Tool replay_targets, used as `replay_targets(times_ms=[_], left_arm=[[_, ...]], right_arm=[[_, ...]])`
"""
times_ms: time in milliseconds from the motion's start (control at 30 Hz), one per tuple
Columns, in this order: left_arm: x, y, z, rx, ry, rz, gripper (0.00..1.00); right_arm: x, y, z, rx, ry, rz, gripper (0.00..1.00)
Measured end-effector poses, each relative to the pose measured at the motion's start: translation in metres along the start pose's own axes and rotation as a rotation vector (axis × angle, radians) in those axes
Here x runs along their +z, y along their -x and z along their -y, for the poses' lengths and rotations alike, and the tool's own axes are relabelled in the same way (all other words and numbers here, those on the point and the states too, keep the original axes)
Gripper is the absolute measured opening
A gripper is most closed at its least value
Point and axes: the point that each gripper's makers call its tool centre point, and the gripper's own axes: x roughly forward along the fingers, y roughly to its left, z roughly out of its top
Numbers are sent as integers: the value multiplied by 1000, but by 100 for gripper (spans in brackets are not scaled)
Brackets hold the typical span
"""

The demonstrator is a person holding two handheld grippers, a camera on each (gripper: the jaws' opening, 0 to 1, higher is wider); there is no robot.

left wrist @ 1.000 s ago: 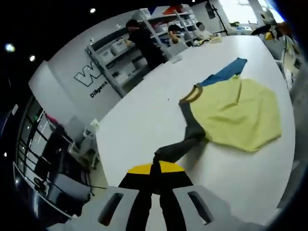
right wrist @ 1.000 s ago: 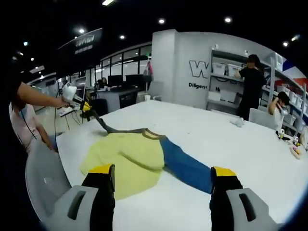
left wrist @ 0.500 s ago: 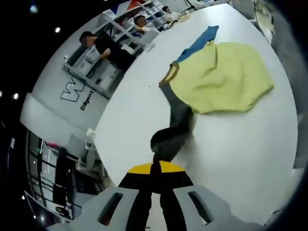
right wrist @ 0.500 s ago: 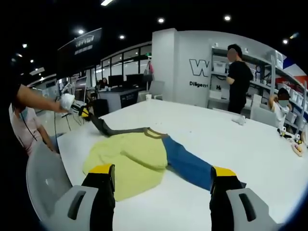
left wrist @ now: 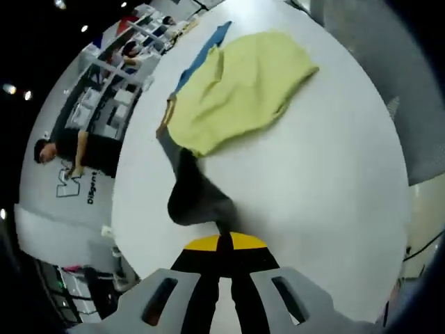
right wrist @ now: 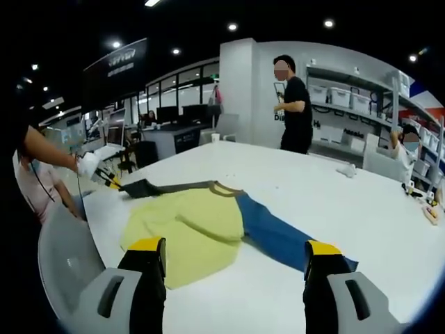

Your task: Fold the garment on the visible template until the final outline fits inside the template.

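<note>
A shirt with a yellow body [left wrist: 240, 87] [right wrist: 184, 229], one grey sleeve [left wrist: 188, 191] [right wrist: 163, 186] and one blue sleeve [left wrist: 201, 52] [right wrist: 278, 236] lies crumpled on the white table [left wrist: 320, 195] [right wrist: 320, 195]. My left gripper [left wrist: 224, 240] is shut on the end of the grey sleeve, which is stretched out from the body; in the right gripper view the left gripper [right wrist: 108, 179] holds it low over the table's left edge. My right gripper [right wrist: 233, 261] stands open above the table, near the yellow body, with nothing between its jaws.
A grey chair back [right wrist: 66, 268] stands at the table's near left. A person in black [right wrist: 295, 104] walks by the shelves at the back. Another person [right wrist: 410, 149] sits at the far right. Small items [right wrist: 345, 170] lie on the far table side.
My left gripper has drawn the grey sleeve outward and down toward the table. The person in black has walked left along the shelves. My right gripper has stayed open and still.
</note>
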Motion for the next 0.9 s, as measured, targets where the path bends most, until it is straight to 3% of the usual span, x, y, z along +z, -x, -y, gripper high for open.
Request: replay_targets(times_ms=[33, 233, 333, 467, 567, 700, 800, 900], left_arm=[[-5, -7, 5, -15, -25, 10, 3], [-2, -10, 14, -33, 30, 31, 3], [0, -13, 28, -78, 26, 43, 7], [6, -14, 42, -123, 124, 66, 16], [11, -15, 49, -156, 276, 87, 30], [6, -19, 41, -131, 547, 82, 39], [2, -23, 29, -89, 725, 94, 41], [-3, -27, 25, -72, 808, 75, 39]], right_arm=[[0, 0, -1, 1, 0, 0, 79], [-1, -1, -4, 4, -1, -4, 79], [-3, 1, -5, 4, -2, -10, 79], [-5, 3, -3, 1, -10, -10, 79], [-8, 3, -2, 0, -11, -15, 79], [-10, 3, -1, 0, -19, -14, 79], [-12, 3, -3, 3, -21, -18, 79], [-14, 3, -3, 4, -23, -22, 79]])
